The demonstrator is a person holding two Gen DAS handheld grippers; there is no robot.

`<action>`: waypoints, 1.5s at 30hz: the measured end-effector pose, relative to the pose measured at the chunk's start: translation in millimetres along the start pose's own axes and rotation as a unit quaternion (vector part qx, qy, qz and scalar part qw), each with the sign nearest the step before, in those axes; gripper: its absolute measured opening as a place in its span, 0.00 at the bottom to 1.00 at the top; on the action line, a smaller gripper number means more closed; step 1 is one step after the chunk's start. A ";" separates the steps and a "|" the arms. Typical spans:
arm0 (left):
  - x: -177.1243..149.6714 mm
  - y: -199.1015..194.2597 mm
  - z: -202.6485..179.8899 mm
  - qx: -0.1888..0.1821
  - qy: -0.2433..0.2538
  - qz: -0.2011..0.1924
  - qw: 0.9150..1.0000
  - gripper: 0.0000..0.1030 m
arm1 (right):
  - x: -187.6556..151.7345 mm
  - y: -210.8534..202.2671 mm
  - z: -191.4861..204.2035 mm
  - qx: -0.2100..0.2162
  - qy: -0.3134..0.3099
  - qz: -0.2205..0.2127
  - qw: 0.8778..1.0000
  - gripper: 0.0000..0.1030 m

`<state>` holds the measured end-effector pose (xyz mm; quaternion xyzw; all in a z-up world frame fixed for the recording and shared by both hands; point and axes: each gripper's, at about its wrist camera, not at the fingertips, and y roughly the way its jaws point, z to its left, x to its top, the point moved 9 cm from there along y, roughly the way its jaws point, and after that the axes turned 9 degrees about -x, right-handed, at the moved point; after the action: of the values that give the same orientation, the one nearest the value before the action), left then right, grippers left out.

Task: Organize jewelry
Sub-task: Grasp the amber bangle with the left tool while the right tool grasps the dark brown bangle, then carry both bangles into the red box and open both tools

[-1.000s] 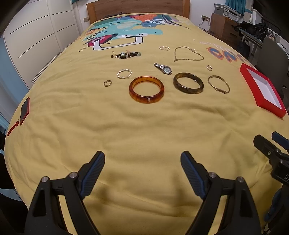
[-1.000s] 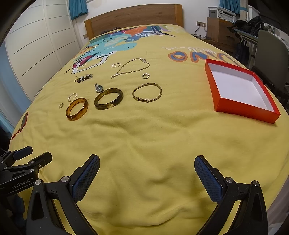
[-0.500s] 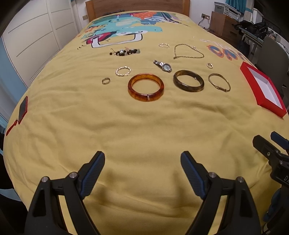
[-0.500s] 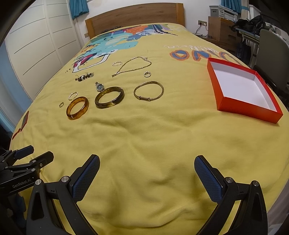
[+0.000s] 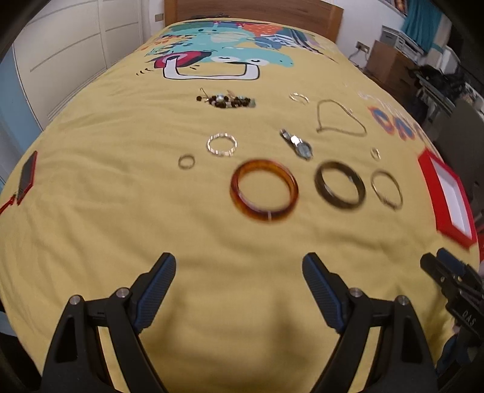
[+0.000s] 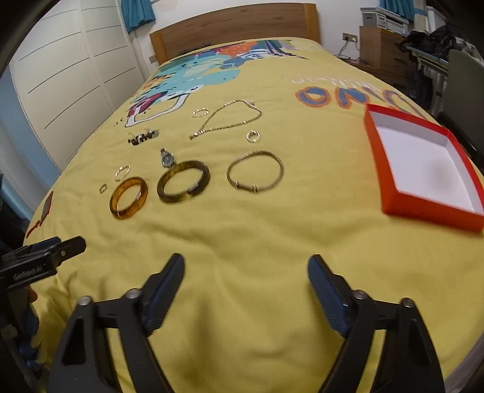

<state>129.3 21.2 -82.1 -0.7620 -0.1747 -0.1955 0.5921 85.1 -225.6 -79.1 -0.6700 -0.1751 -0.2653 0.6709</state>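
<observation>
Yellow bedspread (image 6: pixel 242 235) covers a bed in a bedroom, printed with cartoon figures toward the wooden headboard (image 6: pixel 236 21), as two hand-held grippers hover above its near end. Nearest the cameras, the left gripper (image 5: pixel 239 272) stands with jaws wide apart and nothing between them, while the right gripper (image 6: pixel 245 269) is closing its jaws, also with only bare cloth between the fingers. Beyond them the jewelry lies spread across the middle of the bed, every piece apart from both tools. An amber bangle (image 5: pixel 263 191) sits just left of a dark bangle (image 5: pixel 339 185), with a thin gold bangle (image 6: pixel 255 171) to the right of that. To the right again, well apart from the pieces, an open red box (image 6: pixel 423 169) with a white interior rests on the cloth, nothing visible inside it. Behind the bangles lie a small ring (image 5: pixel 186 161), a silver bracelet (image 5: pixel 222 144) and a watch (image 5: pixel 298 144), the watch just beside the dark bangle's far edge. Another ring (image 6: pixel 253 136) lies beyond the gold bangle. Farther back are a beaded bracelet (image 5: pixel 227 100), a chain necklace (image 6: pixel 230 119) and a small hoop (image 6: pixel 200 112). At the bed's left edge a red-cased phone (image 5: pixel 27 173) lies flat. White wardrobe doors (image 6: pixel 66 69) line the left wall.
</observation>
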 end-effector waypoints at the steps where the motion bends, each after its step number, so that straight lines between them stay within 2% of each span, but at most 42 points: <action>1: 6.6 5.4 2.3 -0.002 -0.008 0.001 1.000 0.82 | 8.2 4.8 4.4 0.012 -0.002 0.001 1.000 0.71; 5: 29.1 25.6 13.1 -0.005 -0.038 0.001 0.999 0.80 | 34.1 15.9 24.9 0.049 -0.011 -0.004 0.999 0.70; 6: 33.7 31.1 15.9 -0.005 -0.045 0.003 0.999 0.77 | 41.4 19.2 32.9 0.057 -0.017 -0.007 0.998 0.69; 8: 40.8 40.8 20.3 -0.007 -0.056 0.008 0.998 0.67 | 56.4 28.3 47.7 0.069 -0.032 -0.009 0.997 0.64; 10: 43.7 50.9 24.7 -0.009 -0.066 0.017 0.998 0.53 | 69.6 39.2 59.9 0.076 -0.047 -0.010 0.996 0.56; 14: 41.5 67.8 30.4 -0.014 -0.084 0.036 0.996 0.36 | 92.2 66.1 77.6 0.084 -0.076 0.000 0.994 0.48; 17: 40.0 75.2 30.1 -0.014 -0.083 0.044 0.995 0.32 | 98.1 86.8 88.1 0.087 -0.108 0.018 0.990 0.37; 22: 39.9 84.1 23.7 0.005 -0.064 0.056 0.996 0.30 | 97.8 121.1 101.2 0.083 -0.159 0.053 0.982 0.32; 23: 40.0 85.2 22.3 0.009 -0.059 0.057 0.997 0.26 | 95.9 125.4 101.6 0.081 -0.166 0.059 0.981 0.29; 25: 40.2 87.0 18.3 0.020 -0.048 0.057 0.997 0.10 | 92.2 130.9 103.3 0.080 -0.180 0.061 0.978 0.18; 26: 40.8 87.2 17.7 0.025 -0.044 0.056 0.997 0.09 | 90.2 132.8 104.3 0.077 -0.188 0.060 0.977 0.10; 27: 41.5 86.8 15.8 0.028 -0.040 0.053 0.997 0.09 | 88.6 132.9 105.0 0.078 -0.193 0.058 0.976 0.09; 34: 45.8 71.7 3.0 0.044 -0.014 0.032 0.998 0.08 | 91.8 107.0 96.6 0.088 -0.166 0.023 0.982 0.09; 39: 54.0 52.3 -22.4 0.035 0.007 0.016 0.999 0.08 | 102.4 68.2 73.8 0.093 -0.122 -0.014 0.988 0.08; 43: 63.8 36.2 -64.1 0.003 0.032 0.002 0.999 0.08 | 111.6 33.1 25.6 0.076 -0.080 -0.040 0.993 0.08; 45: 69.3 35.3 -98.2 -0.021 0.050 0.000 0.999 0.08 | 115.6 16.7 -16.4 0.054 -0.053 -0.050 0.996 0.08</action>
<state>197.7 -80.0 -54.8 -0.7634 -0.1408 -0.2376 0.5838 185.2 -256.6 -24.9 -0.6365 -0.2577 -0.2533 0.6814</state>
